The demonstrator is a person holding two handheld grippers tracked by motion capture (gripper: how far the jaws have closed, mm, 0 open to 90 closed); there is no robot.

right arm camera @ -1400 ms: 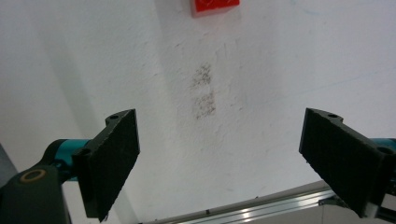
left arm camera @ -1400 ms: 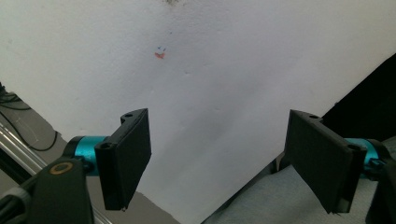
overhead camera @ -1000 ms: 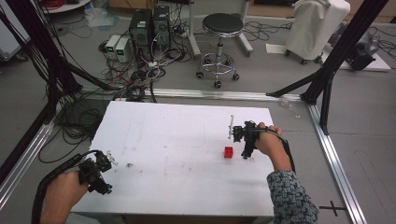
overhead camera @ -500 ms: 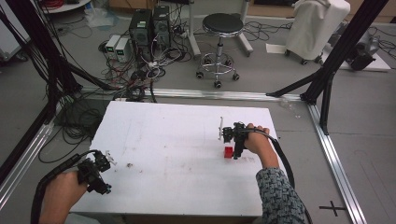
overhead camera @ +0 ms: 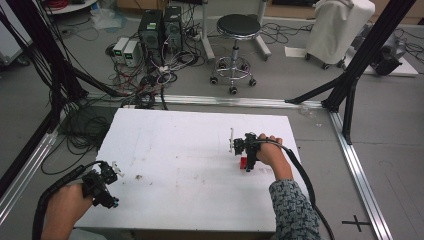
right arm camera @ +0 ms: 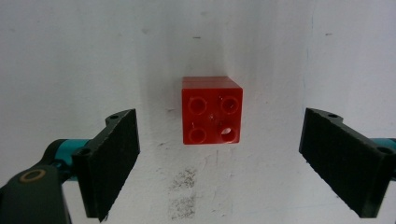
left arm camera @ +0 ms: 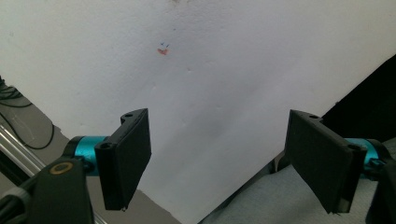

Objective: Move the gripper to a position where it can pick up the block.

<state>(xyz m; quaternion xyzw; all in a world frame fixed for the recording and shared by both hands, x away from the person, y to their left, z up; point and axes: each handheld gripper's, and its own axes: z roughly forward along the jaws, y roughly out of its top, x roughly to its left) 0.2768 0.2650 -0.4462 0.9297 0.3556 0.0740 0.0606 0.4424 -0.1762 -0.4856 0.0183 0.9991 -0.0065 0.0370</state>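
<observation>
A red square brick [right arm camera: 212, 109] with four studs on top sits on the white table [overhead camera: 190, 150]. My right gripper [right arm camera: 219, 163] hangs straight above it, jaws wide open and well apart from the brick on both sides. From the high view the brick [overhead camera: 243, 163] peeks out just under the right gripper [overhead camera: 248, 152], right of the table's middle. My left gripper [overhead camera: 102, 182] is held at the table's front left corner; in its own view the left gripper [left arm camera: 219, 163] stands open with nothing between its jaws.
The table's front edge and a grey sleeve [left arm camera: 261, 205] lie just below the left gripper. A small dark mark [overhead camera: 138, 177] is on the table right of it. Beyond the table stand a stool [overhead camera: 236, 30], computers [overhead camera: 160, 27] and tangled cables [overhead camera: 150, 80].
The right gripper has moved left and toward the front, from beside the red brick to right over it. The left gripper has barely moved.
</observation>
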